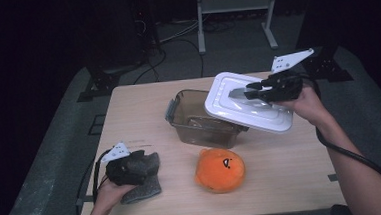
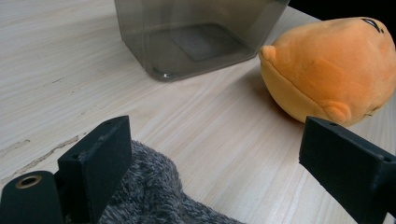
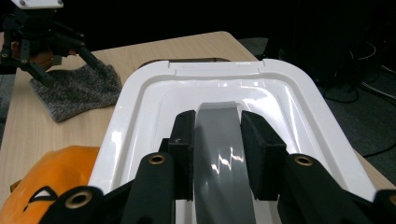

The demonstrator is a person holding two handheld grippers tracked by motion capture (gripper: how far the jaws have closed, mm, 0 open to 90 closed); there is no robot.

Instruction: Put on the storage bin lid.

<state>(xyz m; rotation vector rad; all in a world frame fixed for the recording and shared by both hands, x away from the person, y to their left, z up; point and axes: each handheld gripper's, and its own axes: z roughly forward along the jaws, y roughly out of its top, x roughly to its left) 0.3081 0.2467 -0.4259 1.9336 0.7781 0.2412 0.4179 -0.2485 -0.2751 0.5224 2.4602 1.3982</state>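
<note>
From the high view, my right gripper [image 1: 250, 92] pinches the grey handle of the white lid [image 1: 248, 109], holding it tilted above the clear container [image 1: 199, 119] on the wooden table [image 1: 282, 167]. My left gripper [image 1: 147, 165] rests on a grey fuzzy cloth [image 1: 146, 188] near the table's front left, with an orange plush toy [image 1: 220, 170] beside it.

In the left gripper view my jaws stand spread wide, the cloth [image 2: 154, 196] under the left one; whether that jaw presses it I can't quite tell.

In the right gripper view both pads [image 3: 184, 149] squeeze the lid's handle [image 3: 219, 154].
</note>
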